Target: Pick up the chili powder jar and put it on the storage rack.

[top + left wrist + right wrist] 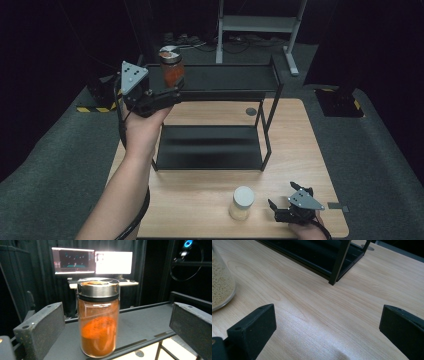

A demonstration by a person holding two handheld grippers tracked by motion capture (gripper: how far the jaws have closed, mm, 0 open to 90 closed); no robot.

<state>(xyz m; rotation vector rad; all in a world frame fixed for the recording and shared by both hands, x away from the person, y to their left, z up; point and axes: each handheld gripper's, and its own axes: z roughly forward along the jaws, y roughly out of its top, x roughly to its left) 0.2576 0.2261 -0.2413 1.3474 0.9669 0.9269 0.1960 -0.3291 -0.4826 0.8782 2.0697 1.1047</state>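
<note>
A glass jar of orange-red powder with a metal lid stands upright at the left end of the black rack's top shelf. My left gripper is raised to that shelf, open, its jaws either side of the jar without touching it. In the left gripper view the jar sits near the shelf's front edge. A jar of pale grains with a white lid stands on the wooden table. My right gripper rests low just right of it, open and empty; the grain jar is at its left.
The rack's lower shelf is bare, and its corner post stands ahead of the right gripper. A small grey disc is set in the table behind the rack. Two lit monitors stand beyond. Grey carpet surrounds the table.
</note>
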